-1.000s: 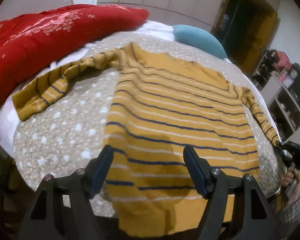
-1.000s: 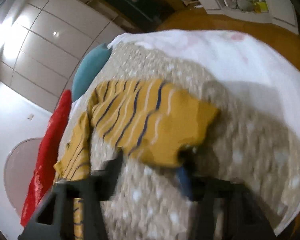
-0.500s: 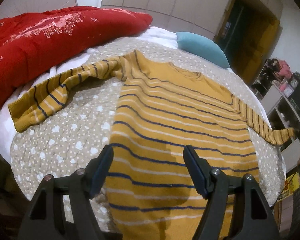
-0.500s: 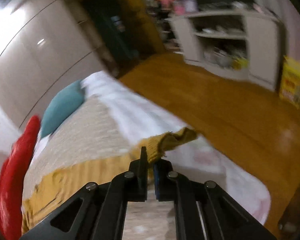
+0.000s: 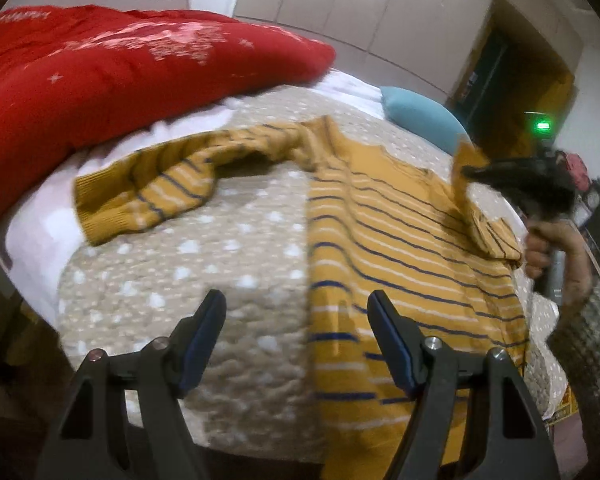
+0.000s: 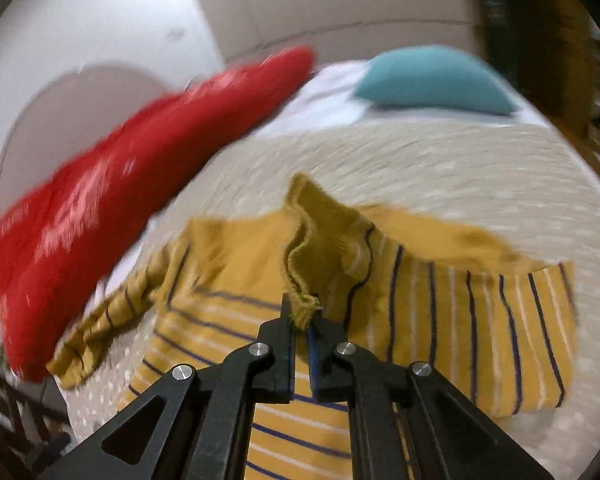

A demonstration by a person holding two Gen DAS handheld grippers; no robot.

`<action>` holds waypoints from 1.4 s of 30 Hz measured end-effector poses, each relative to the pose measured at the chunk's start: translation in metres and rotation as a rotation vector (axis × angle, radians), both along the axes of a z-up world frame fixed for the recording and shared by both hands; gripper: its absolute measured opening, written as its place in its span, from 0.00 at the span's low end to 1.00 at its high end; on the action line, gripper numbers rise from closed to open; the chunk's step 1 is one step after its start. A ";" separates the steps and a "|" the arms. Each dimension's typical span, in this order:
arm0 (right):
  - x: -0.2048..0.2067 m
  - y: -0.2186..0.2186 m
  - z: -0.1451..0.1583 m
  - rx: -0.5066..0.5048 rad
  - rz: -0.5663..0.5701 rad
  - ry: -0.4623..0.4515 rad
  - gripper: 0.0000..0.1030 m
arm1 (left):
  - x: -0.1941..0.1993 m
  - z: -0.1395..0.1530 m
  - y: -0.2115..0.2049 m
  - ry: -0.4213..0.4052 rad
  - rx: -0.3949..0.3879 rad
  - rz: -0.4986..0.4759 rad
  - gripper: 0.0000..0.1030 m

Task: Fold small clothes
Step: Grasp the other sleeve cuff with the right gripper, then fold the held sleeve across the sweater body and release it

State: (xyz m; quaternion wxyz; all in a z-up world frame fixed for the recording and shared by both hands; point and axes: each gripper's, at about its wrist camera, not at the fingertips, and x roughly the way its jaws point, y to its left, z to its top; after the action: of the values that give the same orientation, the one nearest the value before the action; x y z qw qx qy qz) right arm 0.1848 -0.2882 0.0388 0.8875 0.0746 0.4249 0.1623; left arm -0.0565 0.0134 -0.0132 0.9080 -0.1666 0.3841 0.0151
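Note:
A mustard-yellow sweater with navy and white stripes (image 5: 396, 264) lies flat on the spotted beige bedspread (image 5: 204, 280). Its left sleeve (image 5: 152, 196) stretches out to the left. My left gripper (image 5: 296, 320) is open and empty, low over the bedspread at the sweater's left hem edge. My right gripper (image 6: 302, 320) is shut on the right sleeve's cuff (image 6: 304, 308) and holds the sleeve lifted and folded in over the sweater's body (image 6: 228, 272). In the left wrist view the right gripper (image 5: 466, 170) holds the raised sleeve at the far right.
A red quilt (image 5: 112, 80) is piled along the bed's left side. A teal pillow (image 5: 420, 116) lies at the head of the bed; it also shows in the right wrist view (image 6: 432, 80). White wardrobe doors and a dark doorway stand behind.
My right gripper closed on the right cuff, lifted it off the bed's edge and carried the sleeve inward over the sweater. My left gripper shifted left toward the hem's left edge.

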 end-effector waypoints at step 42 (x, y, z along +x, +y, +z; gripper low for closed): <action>-0.024 0.237 -0.050 -0.154 0.401 0.040 0.39 | -0.057 -0.030 0.110 -0.023 -0.182 0.288 0.71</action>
State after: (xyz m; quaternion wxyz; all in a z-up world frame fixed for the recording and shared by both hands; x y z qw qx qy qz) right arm 0.1608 -0.0513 -0.0112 0.8318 -0.0764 0.4599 0.3013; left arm -0.1131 0.1237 -0.0433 0.8820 -0.3015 0.3457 0.1083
